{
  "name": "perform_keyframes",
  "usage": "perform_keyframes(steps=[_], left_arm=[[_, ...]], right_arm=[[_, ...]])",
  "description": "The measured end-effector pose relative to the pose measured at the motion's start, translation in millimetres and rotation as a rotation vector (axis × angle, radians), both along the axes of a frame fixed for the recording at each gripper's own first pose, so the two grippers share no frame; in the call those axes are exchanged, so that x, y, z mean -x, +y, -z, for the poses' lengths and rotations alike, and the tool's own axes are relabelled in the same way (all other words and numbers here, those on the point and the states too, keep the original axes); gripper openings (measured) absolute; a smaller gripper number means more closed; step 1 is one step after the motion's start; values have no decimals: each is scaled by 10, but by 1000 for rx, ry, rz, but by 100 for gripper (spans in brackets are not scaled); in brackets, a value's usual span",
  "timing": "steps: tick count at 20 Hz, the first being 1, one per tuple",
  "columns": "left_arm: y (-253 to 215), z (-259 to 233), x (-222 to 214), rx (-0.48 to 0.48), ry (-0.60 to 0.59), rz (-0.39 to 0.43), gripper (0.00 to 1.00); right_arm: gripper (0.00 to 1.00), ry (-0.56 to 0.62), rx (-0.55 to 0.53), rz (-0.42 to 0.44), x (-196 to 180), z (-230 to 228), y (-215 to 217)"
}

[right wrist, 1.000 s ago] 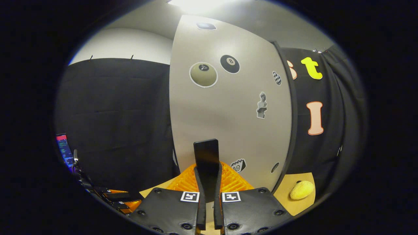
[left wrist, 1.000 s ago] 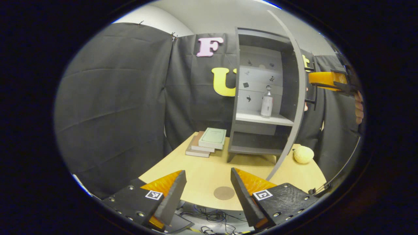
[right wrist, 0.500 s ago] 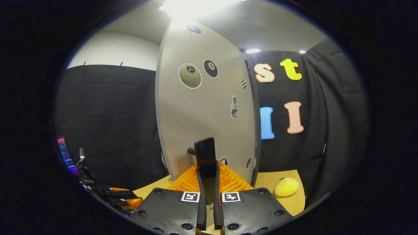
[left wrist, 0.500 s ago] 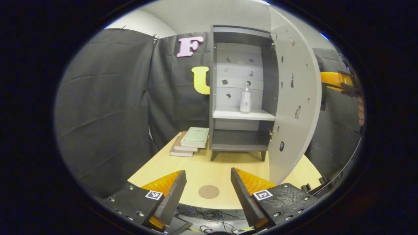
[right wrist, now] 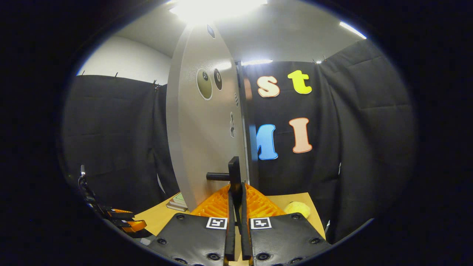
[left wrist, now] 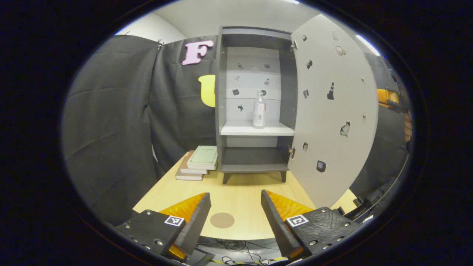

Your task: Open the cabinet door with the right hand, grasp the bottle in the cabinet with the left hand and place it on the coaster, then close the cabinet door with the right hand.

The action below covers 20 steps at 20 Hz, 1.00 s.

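- The right gripper [right wrist: 235, 207] has both fingers pressed together on the black door handle [right wrist: 234, 173] — this grip holds the cabinet door [left wrist: 332, 111] swung wide.
- The left gripper [left wrist: 232, 218] hangs empty with its fingers spread apart, over the near edge of the desk [left wrist: 244, 192], facing the cabinet [left wrist: 255, 162].
- The bottle [left wrist: 259, 115] stands upright on the middle shelf [left wrist: 255, 129], unobstructed for a reach.
- The coaster [left wrist: 222, 220] lies near the desk's near edge — between the left fingers.
- Books [left wrist: 197, 162] are stacked just beside the cabinet.
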<state>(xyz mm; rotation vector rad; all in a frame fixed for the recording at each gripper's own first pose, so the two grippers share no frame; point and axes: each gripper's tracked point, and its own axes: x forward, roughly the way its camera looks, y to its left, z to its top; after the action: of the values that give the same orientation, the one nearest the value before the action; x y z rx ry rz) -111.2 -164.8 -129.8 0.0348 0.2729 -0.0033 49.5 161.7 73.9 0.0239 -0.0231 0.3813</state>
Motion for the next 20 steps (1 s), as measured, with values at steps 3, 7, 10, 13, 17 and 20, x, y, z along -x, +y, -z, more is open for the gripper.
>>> perform_keyframes(steps=[3, 7, 10, 13, 17, 20], left_arm=[[-96, 55, -124, 2, 16, 56, 83], [-165, 119, -320, -3, 45, 160, 83], [-100, 92, -489, -11, 34, 210, 82], [-16, 80, -622, 28, 30, 256, 83], [312, 54, -848, 43, 21, 290, 85], [591, -62, -1026, 34, -5, 307, 82]], right_arm=[[10, -7, -29, 5, 13, -9, 67], [9, -1, -44, 90, -6, 8, -103], [10, 38, -87, 128, 50, 79, -53], [9, 47, -79, 207, 83, 112, -168], [9, 62, -81, 352, 159, 152, -372], [9, 58, -115, 467, 224, 143, -508]])
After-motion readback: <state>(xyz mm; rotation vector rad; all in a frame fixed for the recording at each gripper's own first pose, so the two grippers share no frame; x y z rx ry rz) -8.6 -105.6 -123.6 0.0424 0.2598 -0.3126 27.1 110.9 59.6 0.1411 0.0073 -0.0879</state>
